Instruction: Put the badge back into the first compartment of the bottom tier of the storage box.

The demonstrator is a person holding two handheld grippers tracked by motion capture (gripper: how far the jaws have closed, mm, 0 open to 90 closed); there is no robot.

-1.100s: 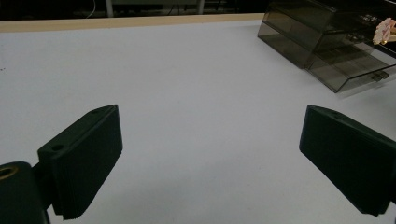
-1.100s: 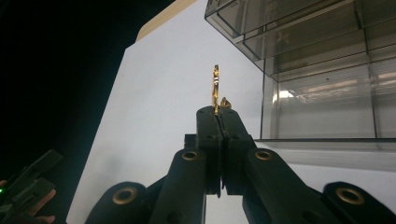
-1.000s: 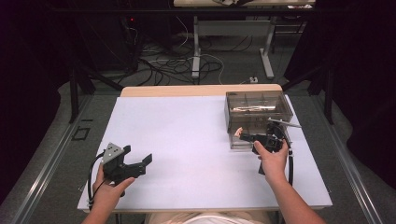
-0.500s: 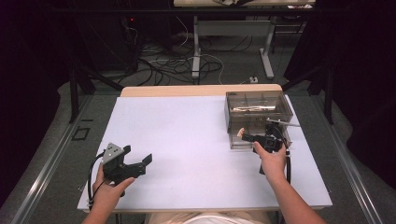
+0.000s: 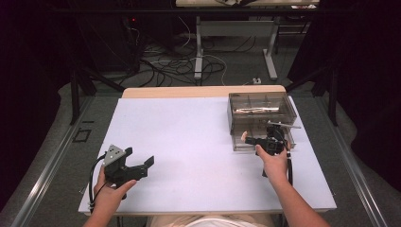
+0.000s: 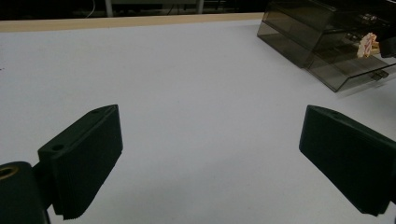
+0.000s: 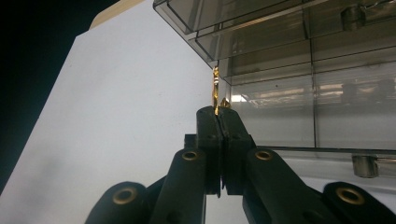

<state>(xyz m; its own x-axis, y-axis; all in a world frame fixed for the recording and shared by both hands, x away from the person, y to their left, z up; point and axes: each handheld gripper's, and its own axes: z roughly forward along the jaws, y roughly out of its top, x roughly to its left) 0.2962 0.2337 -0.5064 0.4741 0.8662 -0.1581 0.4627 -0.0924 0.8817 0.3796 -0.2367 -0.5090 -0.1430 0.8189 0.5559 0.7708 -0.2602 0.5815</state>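
Since a second ago my right claw (image 5: pixel 252 140) has slid up a little toward the clear box (image 5: pixel 263 119), and my left claw (image 5: pixel 140 165) has stayed where it was.

My right claw is squeezed tight, with its two black jaws pressed together. It pinches a thin gold thing (image 7: pixel 215 91) that sticks up past the tips. I think it is a small drill bit, but only its top part shows, because the jaws hide the rest. From above it is just a pale speck at the tip of the claw, too small to make out. It sits right at the front left edge of the box, and I cannot tell if it touches the wall.

My left claw is wide open and holds nothing. Its jaws hang over the bare white table (image 5: pixel 189 142) near the front left corner, well apart from the box.

The box is smoky and see-through, with walls inside that split it into parts. It stands at the far right of the table. Something long and shiny lies in a back part of it, but it is blurry. Past the table, the floor is dark with tangled cables (image 5: pixel 179 61).
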